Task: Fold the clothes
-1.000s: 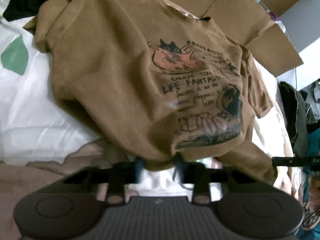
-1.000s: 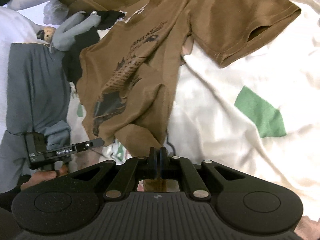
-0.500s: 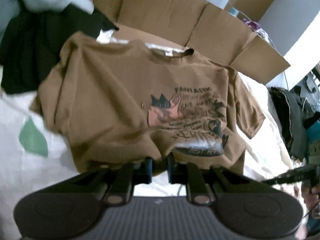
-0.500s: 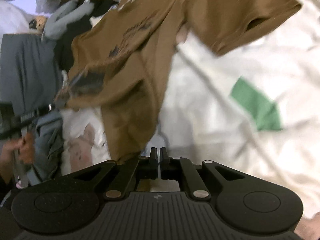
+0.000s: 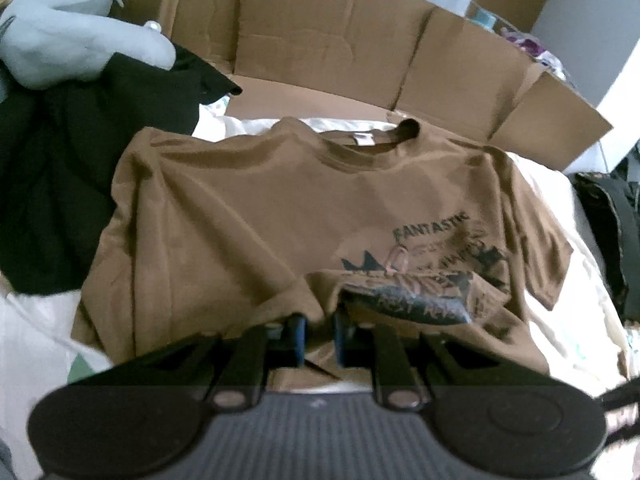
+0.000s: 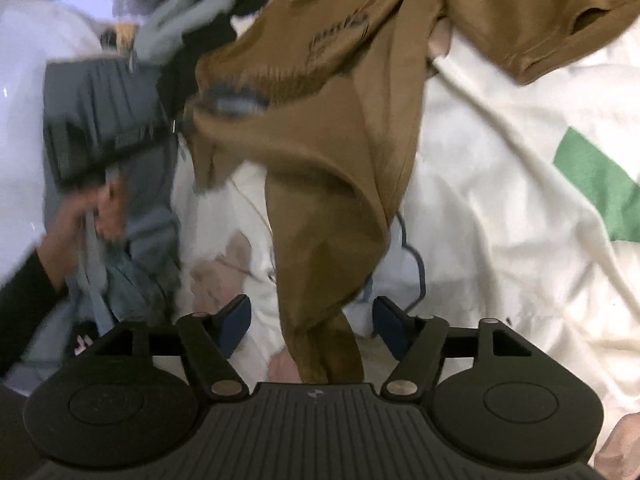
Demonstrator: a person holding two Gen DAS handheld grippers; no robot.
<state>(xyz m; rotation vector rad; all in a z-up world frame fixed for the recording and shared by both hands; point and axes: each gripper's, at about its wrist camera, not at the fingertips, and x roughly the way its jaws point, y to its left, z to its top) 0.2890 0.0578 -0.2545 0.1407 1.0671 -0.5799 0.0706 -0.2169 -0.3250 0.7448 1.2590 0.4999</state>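
Brown T-shirt (image 5: 248, 216), dark printed graphic (image 5: 432, 276)

One brown short-sleeved cotton T-shirt with a dark printed graphic (image 5: 280, 216). One black garment, crumpled (image 5: 72, 168). One pale grey-blue soft garment (image 5: 68, 48) lying on it. One flattened brown cardboard box with open flaps (image 5: 340, 48). One white bed sheet with green patches (image 6: 520, 200); two green patches counted across both views. Two black two-finger grippers with blue pads: left (image 5: 320, 338), right (image 6: 310, 326). One hand (image 6: 80, 220) in a dark sleeve.
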